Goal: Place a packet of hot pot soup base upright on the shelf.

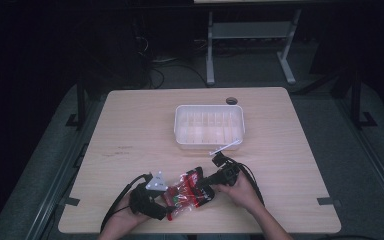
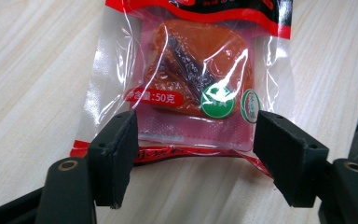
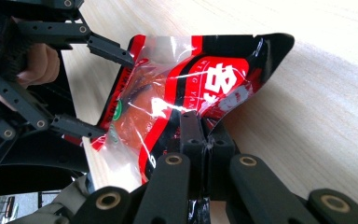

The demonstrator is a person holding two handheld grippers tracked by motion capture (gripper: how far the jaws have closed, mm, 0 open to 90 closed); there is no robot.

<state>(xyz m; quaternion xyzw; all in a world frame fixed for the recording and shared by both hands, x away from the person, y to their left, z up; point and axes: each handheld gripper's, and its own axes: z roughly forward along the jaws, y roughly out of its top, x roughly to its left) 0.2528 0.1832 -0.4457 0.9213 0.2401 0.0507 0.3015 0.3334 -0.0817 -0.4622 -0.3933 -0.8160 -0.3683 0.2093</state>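
A clear and red snack packet (image 1: 186, 192) with an orange-brown piece inside lies near the table's front edge, between both grippers. My right gripper (image 1: 205, 188) comes in from the right. In the right gripper view its jaws (image 3: 205, 133) are shut on the packet's (image 3: 186, 88) black and red printed end, which crumples at the pinch. My left gripper (image 1: 167, 204) comes in from the left. Its two pads (image 2: 116, 154) stand apart on either side of the packet's (image 2: 200, 70) sealed lower end. The right gripper view shows their tips at that end's two corners.
A white plastic tub (image 1: 209, 107) with ribbed walls stands in the middle of the wooden table (image 1: 130, 130). A thin white stick (image 1: 225, 147) lies against its front wall. A round hole (image 1: 231, 101) sits just behind the tub. Dark floor and a table frame lie beyond.
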